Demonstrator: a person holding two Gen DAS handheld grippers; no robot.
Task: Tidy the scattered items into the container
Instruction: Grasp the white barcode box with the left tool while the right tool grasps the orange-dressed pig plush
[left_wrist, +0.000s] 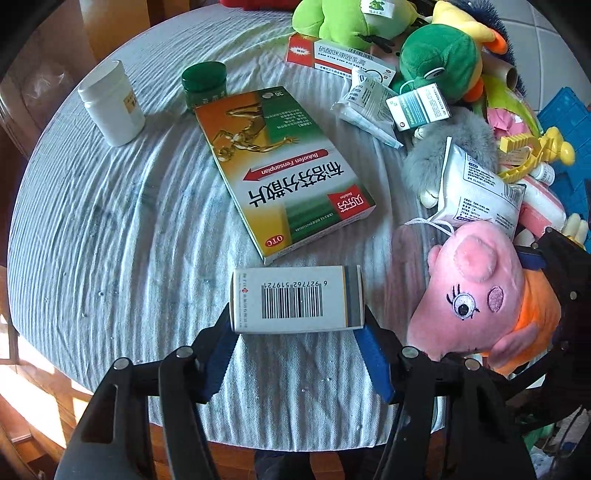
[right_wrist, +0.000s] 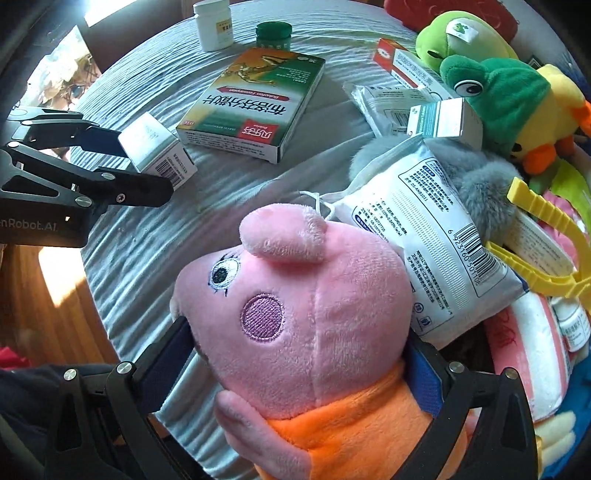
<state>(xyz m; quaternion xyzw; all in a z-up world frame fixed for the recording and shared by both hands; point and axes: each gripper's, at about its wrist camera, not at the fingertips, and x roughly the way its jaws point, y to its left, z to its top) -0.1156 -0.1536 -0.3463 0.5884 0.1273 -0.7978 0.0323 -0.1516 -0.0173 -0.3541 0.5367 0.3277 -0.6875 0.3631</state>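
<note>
My left gripper (left_wrist: 297, 332) is shut on a small white medicine box (left_wrist: 295, 299) with a barcode, held just above the striped cloth; it also shows in the right wrist view (right_wrist: 159, 147). My right gripper (right_wrist: 299, 354) is shut on a pink pig plush (right_wrist: 306, 306) in an orange dress, also visible in the left wrist view (left_wrist: 476, 295). A large green and orange medicine box (left_wrist: 280, 170) lies flat on the cloth. A blue crate (left_wrist: 569, 122) sits at the far right, piled with plush toys and packets.
A white pill bottle (left_wrist: 110, 103) and a green-capped jar (left_wrist: 205, 83) stand at the back left. A red and white box (left_wrist: 332, 59), mask packets (left_wrist: 476, 188), a green frog plush (left_wrist: 439, 61), a grey plush (left_wrist: 454, 144) and yellow tongs (left_wrist: 532, 155) crowd the right side.
</note>
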